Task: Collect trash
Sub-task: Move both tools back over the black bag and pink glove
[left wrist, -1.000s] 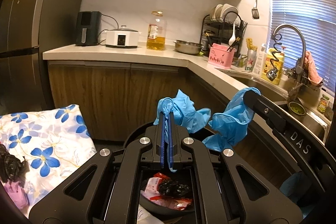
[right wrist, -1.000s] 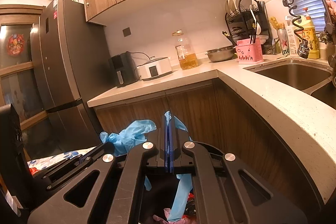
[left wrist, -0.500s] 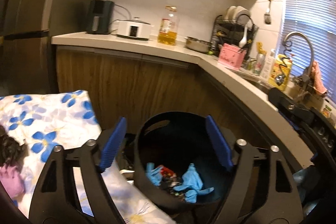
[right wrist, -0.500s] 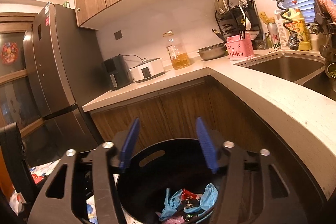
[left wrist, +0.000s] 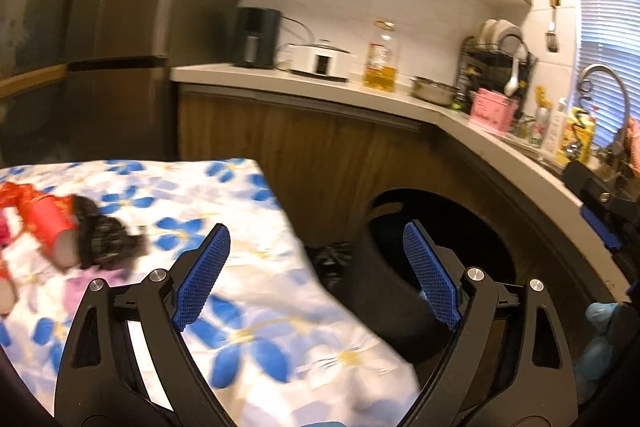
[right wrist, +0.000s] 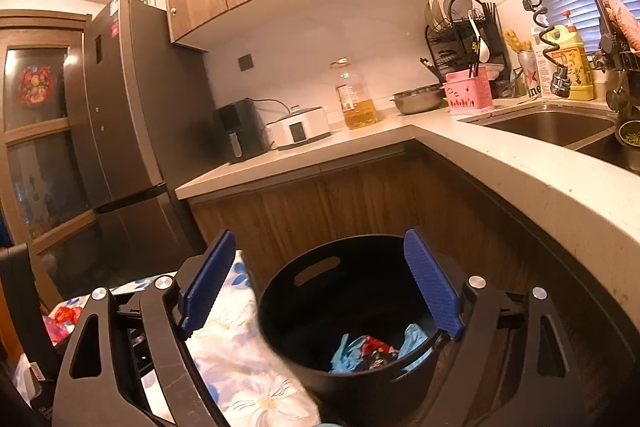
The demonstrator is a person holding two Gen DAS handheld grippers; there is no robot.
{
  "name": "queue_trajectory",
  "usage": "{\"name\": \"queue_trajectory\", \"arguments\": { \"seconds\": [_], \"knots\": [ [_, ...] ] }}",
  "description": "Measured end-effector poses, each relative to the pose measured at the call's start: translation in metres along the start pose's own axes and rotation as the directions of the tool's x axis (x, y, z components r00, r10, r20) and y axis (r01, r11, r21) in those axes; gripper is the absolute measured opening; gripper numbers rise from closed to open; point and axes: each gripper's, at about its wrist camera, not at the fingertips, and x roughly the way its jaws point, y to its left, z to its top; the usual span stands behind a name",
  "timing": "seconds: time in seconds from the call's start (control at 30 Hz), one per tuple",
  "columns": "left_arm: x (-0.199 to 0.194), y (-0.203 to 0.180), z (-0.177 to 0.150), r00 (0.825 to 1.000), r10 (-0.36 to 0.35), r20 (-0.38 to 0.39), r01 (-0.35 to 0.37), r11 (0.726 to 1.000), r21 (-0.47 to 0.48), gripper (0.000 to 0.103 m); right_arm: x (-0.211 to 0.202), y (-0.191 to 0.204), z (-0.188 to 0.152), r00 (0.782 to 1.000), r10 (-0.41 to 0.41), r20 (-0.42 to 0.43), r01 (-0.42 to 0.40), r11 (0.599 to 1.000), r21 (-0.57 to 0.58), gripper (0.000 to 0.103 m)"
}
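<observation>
My left gripper (left wrist: 316,229) hangs over the right edge of the floral-cloth table (left wrist: 260,311). Its jaws are opening wide and nothing is between them. On the cloth to its left lie a red tube (left wrist: 48,223), a crumpled black scrap (left wrist: 104,245) and a pink scrap (left wrist: 76,291). The black bin (left wrist: 380,291) stands right of the table. My right gripper (right wrist: 320,233) is above the bin (right wrist: 280,307), its jaws also opening and empty. Inside the bin lie two blue gloves (right wrist: 346,351) and red wrappers (right wrist: 374,343).
A wooden cabinet and a pale L-shaped counter (right wrist: 500,163) curve round behind the bin, with a sink (right wrist: 548,125) at the right. A tall fridge (right wrist: 132,115) stands at the left. A dark bag (left wrist: 332,259) sits between the table and the bin.
A second ago both grippers were shut on blue gloves above the bin. Both have opened, and the gloves now lie in the bin. The left gripper has swung left toward the table.
</observation>
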Motion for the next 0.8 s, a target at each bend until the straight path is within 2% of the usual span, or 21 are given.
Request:
{"name": "queue_trajectory", "arguments": {
  "seconds": [0.2, 0.4, 0.67, 0.8],
  "knots": [
    [-0.030, 0.034, -0.009, 0.992, 0.110, 0.055, -0.109, 0.994, -0.026, 0.087, -0.009, 0.016, -0.016, 0.999, 0.038, -0.015, -0.038, 0.999, 0.020, 0.084],
    [-0.052, 0.070, -0.023, 0.969, 0.231, 0.087, -0.230, 0.973, -0.021, 0.087, -0.017, 0.037, -0.031, 0.997, 0.071, -0.013, -0.071, 0.997, 0.034, 0.084],
    [-0.064, 0.119, -0.046, 0.947, 0.314, 0.061, -0.312, 0.949, -0.042, 0.087, -0.011, 0.078, -0.058, 0.992, 0.109, -0.063, -0.107, 0.994, 0.021, 0.084],
    [-0.069, 0.142, -0.055, 0.941, 0.333, 0.053, -0.331, 0.942, -0.056, 0.087, -0.005, 0.096, -0.067, 0.987, 0.133, -0.087, -0.133, 0.991, 0.008, 0.084]
  ]
}}
